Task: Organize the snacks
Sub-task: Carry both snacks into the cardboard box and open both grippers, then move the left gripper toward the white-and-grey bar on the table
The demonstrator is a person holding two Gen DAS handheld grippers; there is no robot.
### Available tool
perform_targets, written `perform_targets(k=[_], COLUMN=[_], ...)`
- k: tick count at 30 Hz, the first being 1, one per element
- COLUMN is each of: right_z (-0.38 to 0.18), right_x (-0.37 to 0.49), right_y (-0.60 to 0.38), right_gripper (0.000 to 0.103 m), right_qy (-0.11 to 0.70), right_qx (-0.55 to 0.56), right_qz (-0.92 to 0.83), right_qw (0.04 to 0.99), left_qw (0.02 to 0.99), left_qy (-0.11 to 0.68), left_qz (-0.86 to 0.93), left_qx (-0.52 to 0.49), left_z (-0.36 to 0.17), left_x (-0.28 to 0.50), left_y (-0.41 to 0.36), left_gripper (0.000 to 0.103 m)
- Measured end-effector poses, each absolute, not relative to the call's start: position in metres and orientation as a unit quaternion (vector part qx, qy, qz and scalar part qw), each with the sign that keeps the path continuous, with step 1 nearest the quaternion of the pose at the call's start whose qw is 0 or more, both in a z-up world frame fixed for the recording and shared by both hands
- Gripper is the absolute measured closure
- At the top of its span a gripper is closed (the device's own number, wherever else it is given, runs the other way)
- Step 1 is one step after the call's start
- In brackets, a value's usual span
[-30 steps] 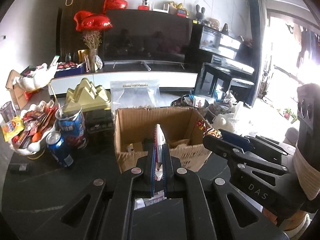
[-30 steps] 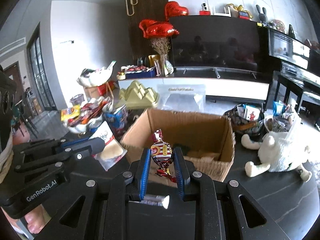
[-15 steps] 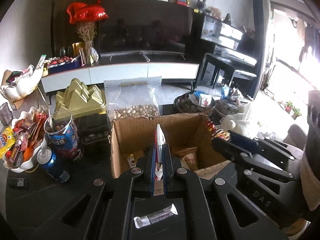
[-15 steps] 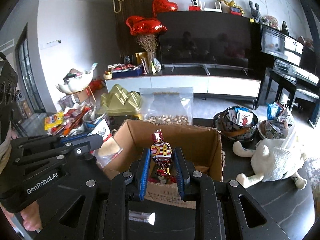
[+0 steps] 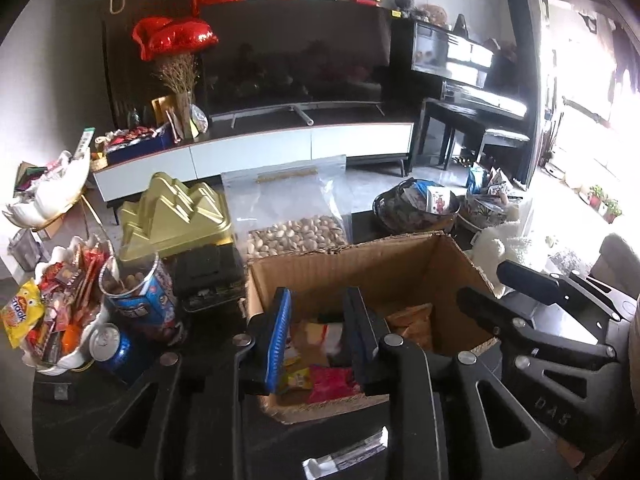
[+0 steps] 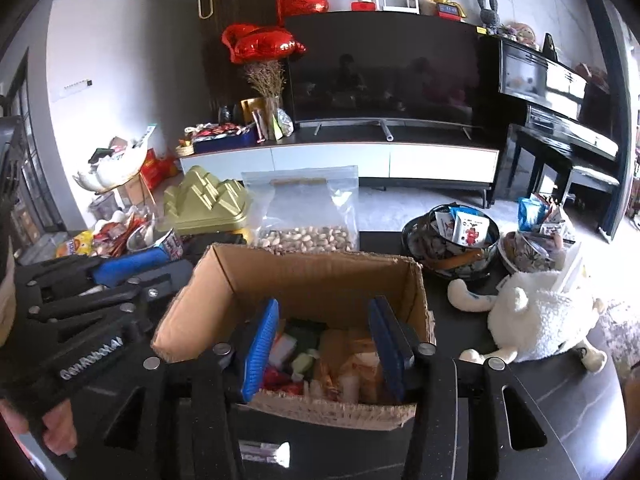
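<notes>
1. Brown corrugated cardboard box [image 6: 304, 280] is sitting open on the dark table [image 6: 520, 392], serving as the landmark; assorted wrapped snacks [image 6: 340, 360] are lying inside it on its floor.
2. Readable writing: "GenRobot.AI" is showing in white on the black left gripper body seen from the right wrist view, "DAS" is showing embossed on the right gripper body seen from the left wrist view, and "snack" is showing on a yellow packet [image 5: 20, 316] in the white scalloped bowl [image 5: 72, 360] left of the box.
3. The left gripper [image 5: 320, 336] is hovering over the box's near edge, its blue-padded fingers spread apart and holding nothing.
4. The right gripper [image 6: 324, 344] is likewise hanging above the box's near side, jaws released wide, nothing between the pads.
5. A clear zip bag of pale nuts [image 6: 306, 216] is standing just behind the box.
6. A gold ridged tin [image 5: 176, 212] is resting behind and left of the box.
7. A blue drink can [image 5: 110, 346] is standing left of the box, beside the bowl.
8. A white plush lamb [image 6: 532, 316] is lying right of the box.
9. A dark patterned bowl of sachets [image 6: 452, 240] is sitting behind and right of the box.
</notes>
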State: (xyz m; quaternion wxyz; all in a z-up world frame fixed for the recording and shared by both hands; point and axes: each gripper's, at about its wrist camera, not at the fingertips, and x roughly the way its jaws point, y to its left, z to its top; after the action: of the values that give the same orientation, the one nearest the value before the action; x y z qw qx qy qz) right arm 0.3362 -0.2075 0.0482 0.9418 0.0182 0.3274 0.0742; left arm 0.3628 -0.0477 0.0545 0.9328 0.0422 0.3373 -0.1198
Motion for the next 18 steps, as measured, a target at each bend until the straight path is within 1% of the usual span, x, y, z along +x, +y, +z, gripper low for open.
perform_targets(k=[1,4,6,10,18], right_z=[0.049,0.051,0.052,0.051,0.035], right_x=[0.333,0.323,0.316,0.293,0.259], right_y=[-0.207,-0.204,-0.202,-0.198,-0.179], right_gripper=[0.054,0.054,0.047,0.041,0.041], right_qy=[0.328,0.325,0.323,0.321,0.333], right_qx=[0.02,0.019,0.021,0.032,0.029], right_qz=[0.072,0.071,0.071,0.058,0.041], right_qw=[0.942,0.943,0.943,0.945,0.942], left_qw=[0.934,0.936,0.938,0.941,0.938], left_qy=[0.334,0.326,0.32,0.303,0.303], left_qz=[-0.118,-0.12,-0.125,-0.131,-0.145], left_qx=[0.044,0.051,0.056,0.071,0.088], left_z=[0.055,0.058,0.06,0.061,0.049], left_x=[0.359,0.347,0.338,0.318,0.288], left_y=[-0.046,-0.042,-0.041,-0.038,-0.022], left_gripper=[0.071,0.067,0.064,0.051,0.048])
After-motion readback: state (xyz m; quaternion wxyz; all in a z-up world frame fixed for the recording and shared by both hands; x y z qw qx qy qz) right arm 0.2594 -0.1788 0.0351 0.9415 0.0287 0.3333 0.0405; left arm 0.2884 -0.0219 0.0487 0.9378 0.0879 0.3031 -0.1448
